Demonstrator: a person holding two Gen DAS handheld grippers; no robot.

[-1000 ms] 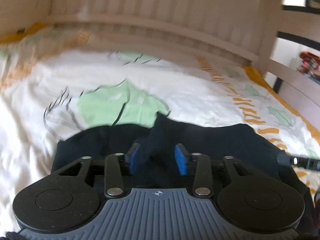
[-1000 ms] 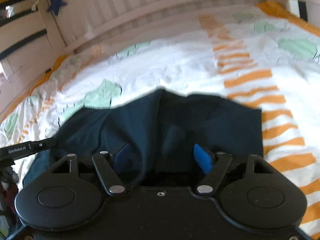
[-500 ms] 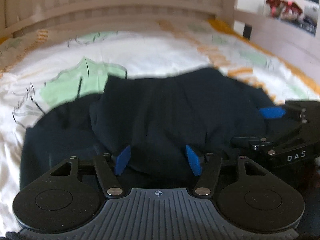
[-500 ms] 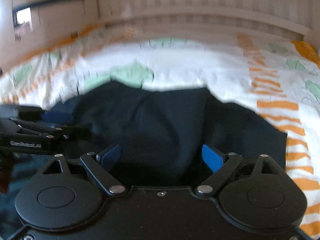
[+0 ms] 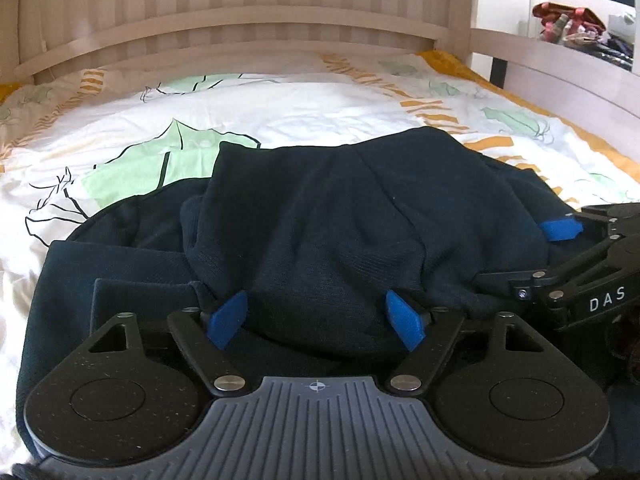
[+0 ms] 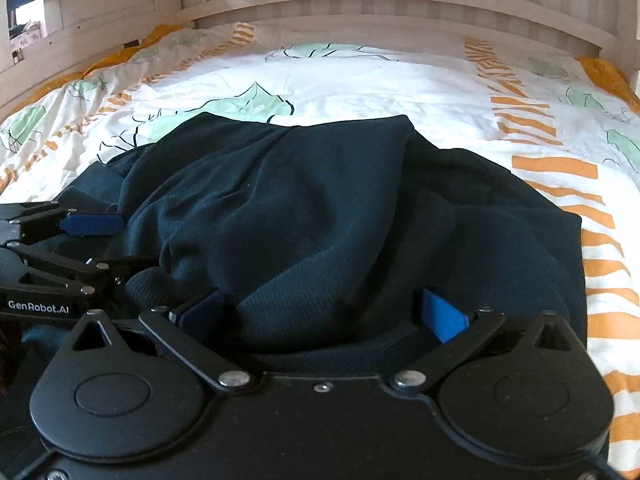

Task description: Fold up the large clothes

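Note:
A dark navy knitted garment point(image 5: 340, 216) lies on the bed, its top layer folded over towards me and rumpled. My left gripper point(image 5: 316, 318) sits low over the near edge. Its jaws are opening, and a bulge of the cloth lies loosely between the blue pads point(image 5: 228, 318). My right gripper point(image 6: 320, 314) is beside it on the same garment point(image 6: 320, 208). Its jaws are opening too and stand wide, with cloth lying between the pads point(image 6: 444, 316). Each gripper shows in the other's view: the right gripper point(image 5: 532, 256) at the right edge, the left gripper point(image 6: 108, 246) at the left edge.
The bed cover point(image 5: 320, 112) is white with green leaf prints and orange stripes point(image 6: 556, 168). A pale slatted wooden headboard point(image 5: 240, 28) closes the far side, and a side rail point(image 5: 560, 76) runs along the right. Cluttered items point(image 5: 568, 24) lie beyond that rail.
Both grippers' jaws have spread apart and let go of the garment's edge. The folded layer now rests on the lower part. Both views have sunk and rolled level.

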